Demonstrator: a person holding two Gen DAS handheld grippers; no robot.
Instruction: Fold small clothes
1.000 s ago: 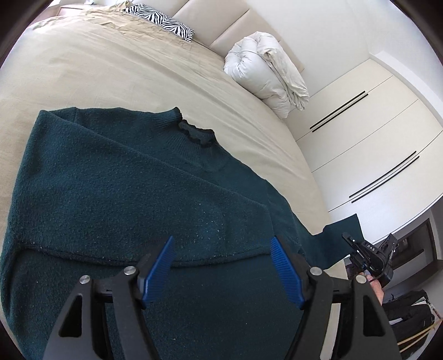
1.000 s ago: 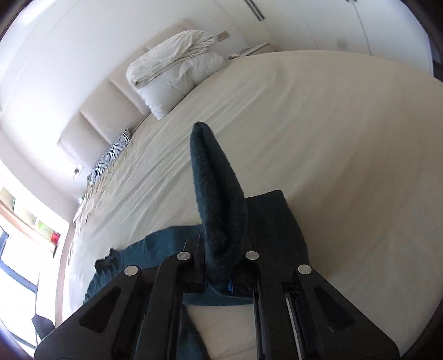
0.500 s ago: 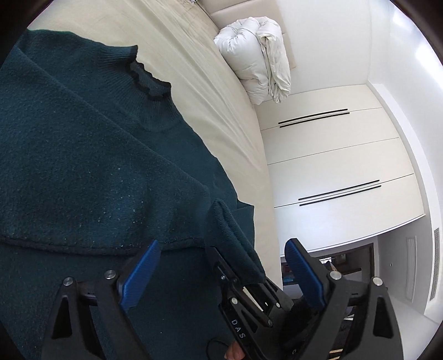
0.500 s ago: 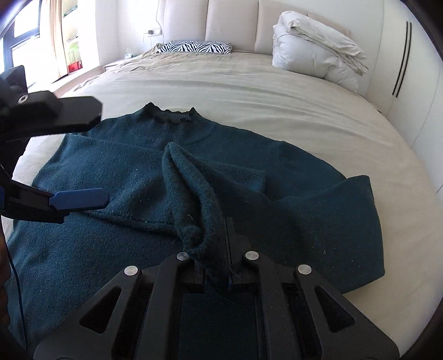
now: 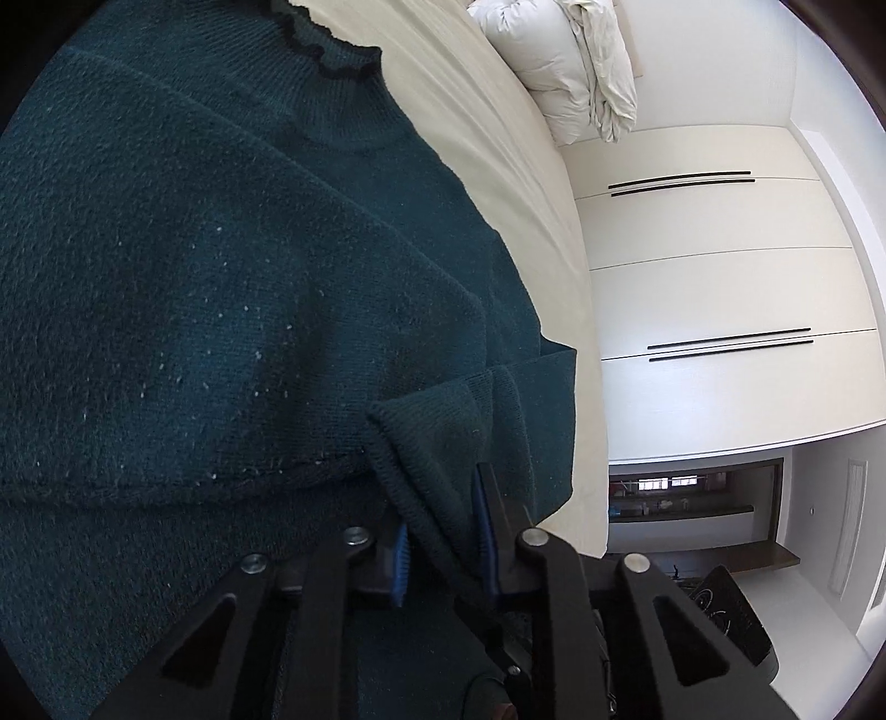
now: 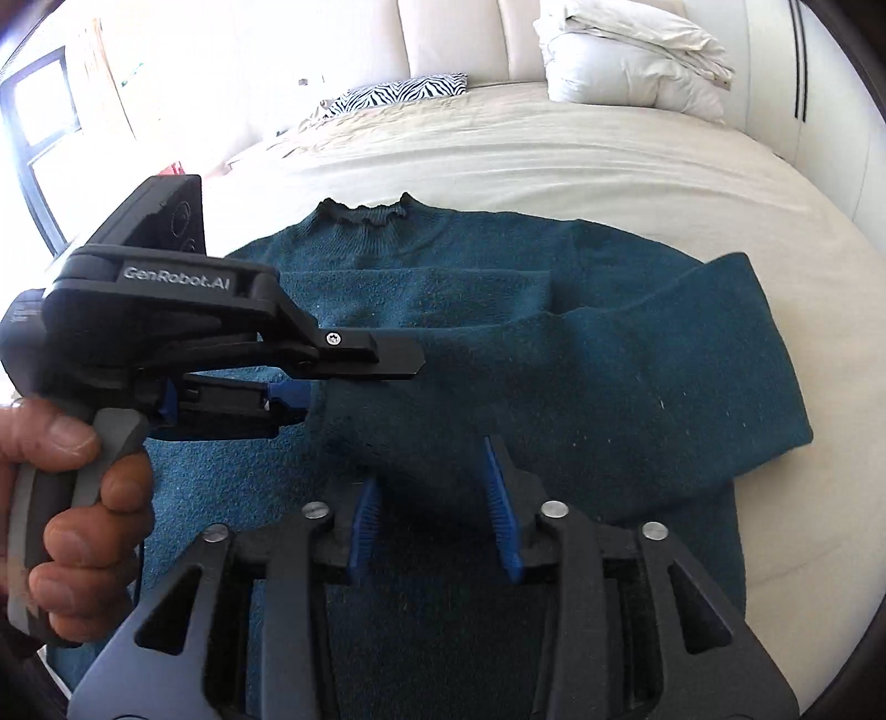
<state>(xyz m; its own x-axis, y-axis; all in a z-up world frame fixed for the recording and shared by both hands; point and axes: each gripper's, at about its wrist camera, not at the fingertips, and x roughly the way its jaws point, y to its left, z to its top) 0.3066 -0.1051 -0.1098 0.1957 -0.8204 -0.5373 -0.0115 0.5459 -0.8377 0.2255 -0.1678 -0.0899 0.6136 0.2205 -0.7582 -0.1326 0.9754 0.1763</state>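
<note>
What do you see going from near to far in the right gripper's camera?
right gripper → teal sweater → beige bed sheet → zebra-print pillow → padded headboard

The sweater is dark teal. The bedcover is cream, the pillow at upper centre zebra-striped black and white, the gripper pads blue.

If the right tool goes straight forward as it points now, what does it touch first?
Most likely the folded sleeve of the teal sweater: the open right tool already straddles its cuff end, though depth is unclear.
</note>
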